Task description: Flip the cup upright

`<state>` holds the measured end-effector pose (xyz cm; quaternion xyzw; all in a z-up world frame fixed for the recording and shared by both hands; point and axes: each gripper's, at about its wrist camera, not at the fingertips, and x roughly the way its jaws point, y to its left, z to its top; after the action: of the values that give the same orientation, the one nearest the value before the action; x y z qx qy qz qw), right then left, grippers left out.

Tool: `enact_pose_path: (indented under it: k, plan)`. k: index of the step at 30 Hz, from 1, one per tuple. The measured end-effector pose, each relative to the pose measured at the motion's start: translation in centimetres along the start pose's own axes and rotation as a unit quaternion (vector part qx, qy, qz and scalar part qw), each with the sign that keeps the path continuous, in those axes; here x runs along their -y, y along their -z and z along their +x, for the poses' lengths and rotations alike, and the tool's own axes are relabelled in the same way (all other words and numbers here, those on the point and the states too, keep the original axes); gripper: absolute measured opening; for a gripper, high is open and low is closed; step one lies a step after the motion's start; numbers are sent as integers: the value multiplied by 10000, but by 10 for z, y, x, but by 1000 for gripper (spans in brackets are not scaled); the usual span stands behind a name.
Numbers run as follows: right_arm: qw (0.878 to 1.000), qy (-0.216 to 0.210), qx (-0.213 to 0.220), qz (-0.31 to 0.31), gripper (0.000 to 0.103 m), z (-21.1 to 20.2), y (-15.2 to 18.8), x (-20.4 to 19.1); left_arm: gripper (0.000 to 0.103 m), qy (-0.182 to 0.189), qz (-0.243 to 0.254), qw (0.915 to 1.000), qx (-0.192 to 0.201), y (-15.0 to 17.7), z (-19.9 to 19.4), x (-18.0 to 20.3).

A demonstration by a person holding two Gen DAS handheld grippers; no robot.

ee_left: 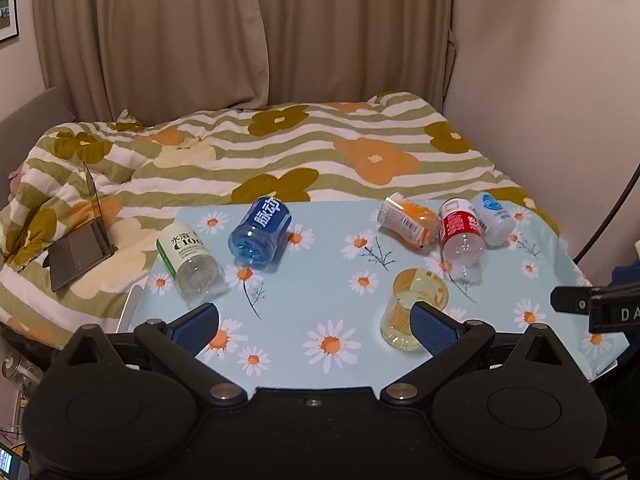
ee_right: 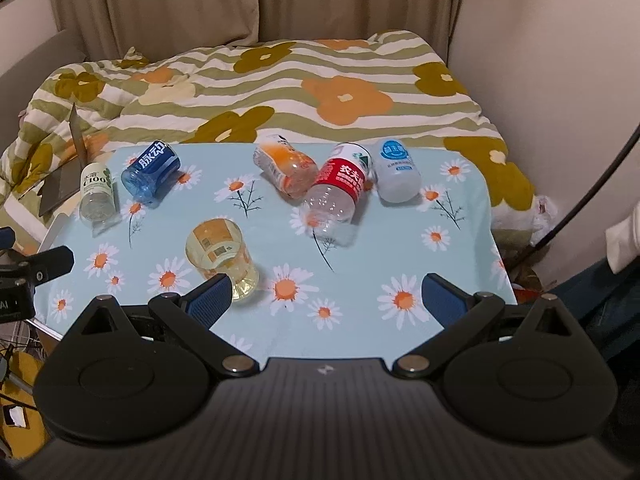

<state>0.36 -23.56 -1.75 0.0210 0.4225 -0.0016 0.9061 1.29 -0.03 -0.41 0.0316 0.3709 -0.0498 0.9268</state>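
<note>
Laptop (ee_left: 80, 246): I am seeing it lying half open on the bed (ee_left: 280, 152), off the left edge of the surface (ee_left: 320, 292).
Green-label bottle (ee_left: 190, 258): lying on its side at the surface's left edge.
Blue bottle (ee_left: 262, 228): lying tilted just right of the green-label one, not touching it as far as I can tell.
Left tool (ee_left: 316, 322): I am holding it low over the near edge, its blue pads spread wide apart with nothing between them.
Cup (ee_left: 414, 306): the yellowish clear cup is lying on its side on the near middle of the surface, apart from the bottles; my left tool's right pad is overlapping it in view, and I cannot tell whether they touch.
Orange bottle (ee_right: 286, 168): lying at the far side, touching the red-label bottle (ee_right: 338, 194).
White bottle (ee_right: 396, 174): lying just right of the red one.
Right tool (ee_right: 326, 300): I am hovering it over the near edge, pads wide apart, holding nothing; the cup is sitting just beyond its left pad.
</note>
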Motion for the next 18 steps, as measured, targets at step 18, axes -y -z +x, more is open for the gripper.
enact_pose_path:
  k: [18]
  plan:
    - [9999, 44, -62, 129, 103, -3, 10, 3, 103, -31, 91, 10000, 26, 5, -4, 9]
